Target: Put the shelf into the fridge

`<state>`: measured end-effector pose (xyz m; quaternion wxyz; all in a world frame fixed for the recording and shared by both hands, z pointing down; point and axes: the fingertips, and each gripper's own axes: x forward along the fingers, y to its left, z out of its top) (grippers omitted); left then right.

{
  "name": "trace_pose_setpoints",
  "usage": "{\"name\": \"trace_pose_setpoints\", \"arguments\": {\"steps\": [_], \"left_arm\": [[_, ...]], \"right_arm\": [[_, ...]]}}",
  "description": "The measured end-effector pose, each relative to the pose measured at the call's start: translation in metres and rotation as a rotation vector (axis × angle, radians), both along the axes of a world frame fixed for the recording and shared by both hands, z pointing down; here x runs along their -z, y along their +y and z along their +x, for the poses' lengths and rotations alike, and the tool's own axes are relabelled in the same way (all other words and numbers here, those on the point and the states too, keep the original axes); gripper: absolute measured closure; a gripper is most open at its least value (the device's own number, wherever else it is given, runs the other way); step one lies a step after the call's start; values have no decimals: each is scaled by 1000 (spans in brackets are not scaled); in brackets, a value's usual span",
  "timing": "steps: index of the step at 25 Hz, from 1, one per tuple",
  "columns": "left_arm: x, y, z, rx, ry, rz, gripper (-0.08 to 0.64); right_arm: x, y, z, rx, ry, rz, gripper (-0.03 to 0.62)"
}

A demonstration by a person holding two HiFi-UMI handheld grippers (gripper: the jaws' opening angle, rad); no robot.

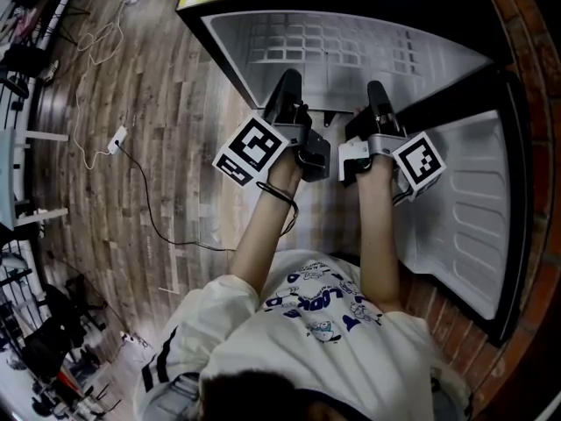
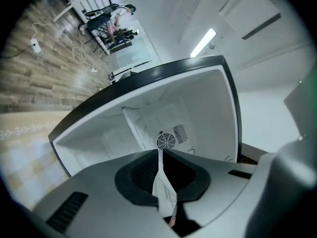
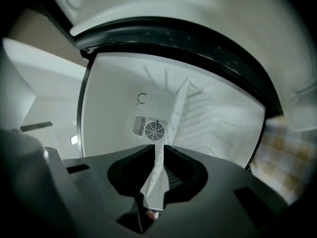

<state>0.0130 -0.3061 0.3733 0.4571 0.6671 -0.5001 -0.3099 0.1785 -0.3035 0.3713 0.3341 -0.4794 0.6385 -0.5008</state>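
We clamp the left gripper [image 1: 286, 84] and the right gripper [image 1: 375, 91] on the near edge of the white shelf [image 1: 337, 49], the 2 pairs of jaws drawn narrow on its thin rim. The shelf reaches into the open fridge [image 1: 221, 38] toward the round fan vent [image 2: 166, 142]. The fridge door [image 1: 473, 226] stands swung to the right.

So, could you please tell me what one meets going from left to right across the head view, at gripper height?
Power strip → left gripper → right gripper → open fridge door → brick wall. The shelf, clamped by both grippers, spans the middle, so I leave it out.
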Motion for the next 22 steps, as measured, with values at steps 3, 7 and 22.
{"name": "trace_pose_setpoints", "arguments": {"steps": [3,7,22], "left_arm": [[2,15,-2,-7,-185,54,520],[13,34,-3,-3,-532,132,522],[39,76,4,23,-938,246,526]], "right_arm": [[2,15,1,-9,237,78,529],[8,35,-6,18,524,185,532],[29,81,-36,68,1009,350,547]]}}
